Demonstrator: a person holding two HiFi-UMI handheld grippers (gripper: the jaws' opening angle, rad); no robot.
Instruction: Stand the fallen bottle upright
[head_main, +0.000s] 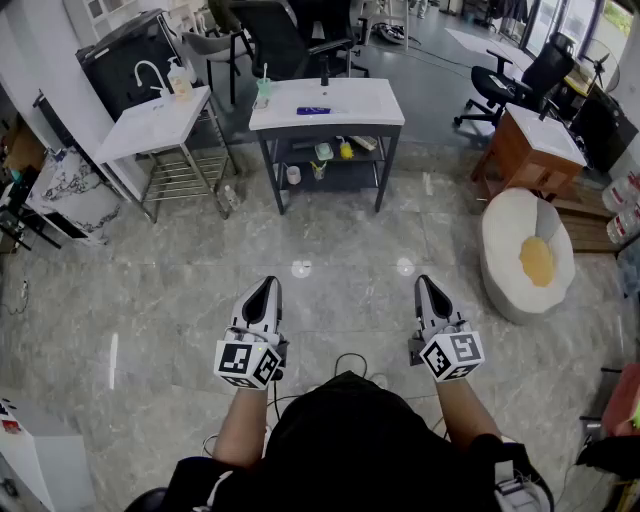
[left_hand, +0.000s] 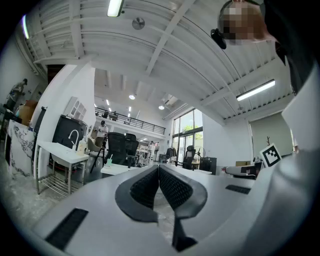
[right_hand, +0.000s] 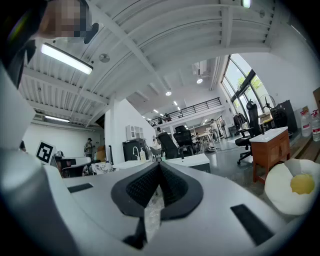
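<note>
Fingers pressed together with nothing between them on both the left gripper (head_main: 267, 287) and the right gripper (head_main: 424, 285), which are held level and side by side at the lower middle of the head view. Ahead of them a wide stretch of pale tiled floor (head_main: 330, 235) lies open up to a dark-framed stand with a white top (head_main: 370, 100) at the upper middle. A round white cushion with a yellow centre (head_main: 520, 250) bounds the right side, with a wooden cabinet (head_main: 525, 150) above it. A white sink table (head_main: 150, 130) closes the upper left. Office chairs (head_main: 515, 85) stand beyond. The fallen bottle (head_main: 313, 110), blue, lies on its side on the stand's top, well apart from both grippers; its label is too small to read. A green cup (head_main: 263, 93) stands near it.
</note>
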